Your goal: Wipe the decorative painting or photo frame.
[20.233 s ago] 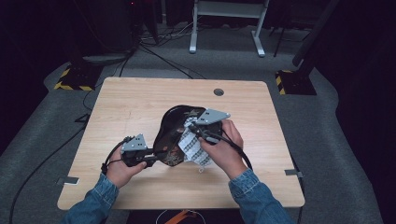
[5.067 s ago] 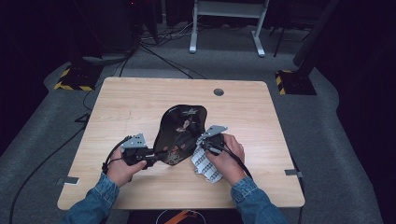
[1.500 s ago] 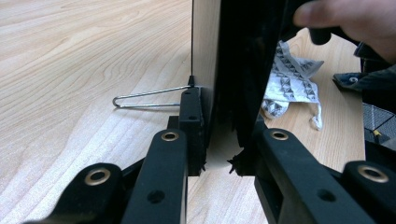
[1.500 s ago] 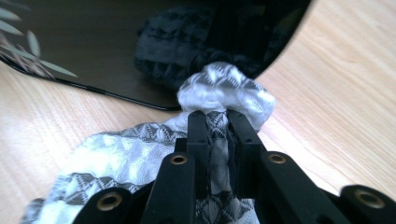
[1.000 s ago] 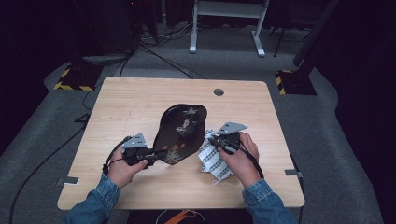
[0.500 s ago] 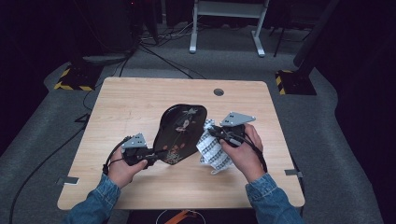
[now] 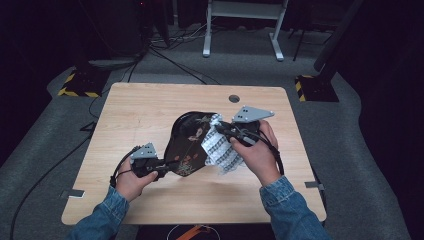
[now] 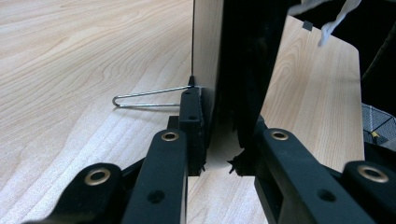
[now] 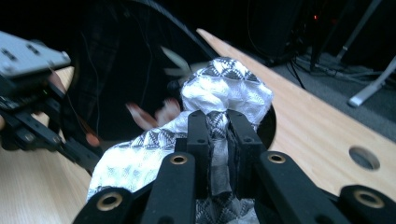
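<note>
Left gripper [image 7: 162, 169] clamps a black tray [image 7: 187, 145] by its edge; right gripper [image 7: 223, 127] pinches a patterned cloth [image 7: 220, 150] against it

No legible txt, labels, brands or nos. anywhere on table, objs or floor.

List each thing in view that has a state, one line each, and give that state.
Black tray: tilted up on edge, clamped at its near end.
Patterned cloth: bunched, pressed against the tray's face.
Left gripper: shut on the tray.
Right gripper: shut on the cloth.
Table: bare wood around them.
</note>
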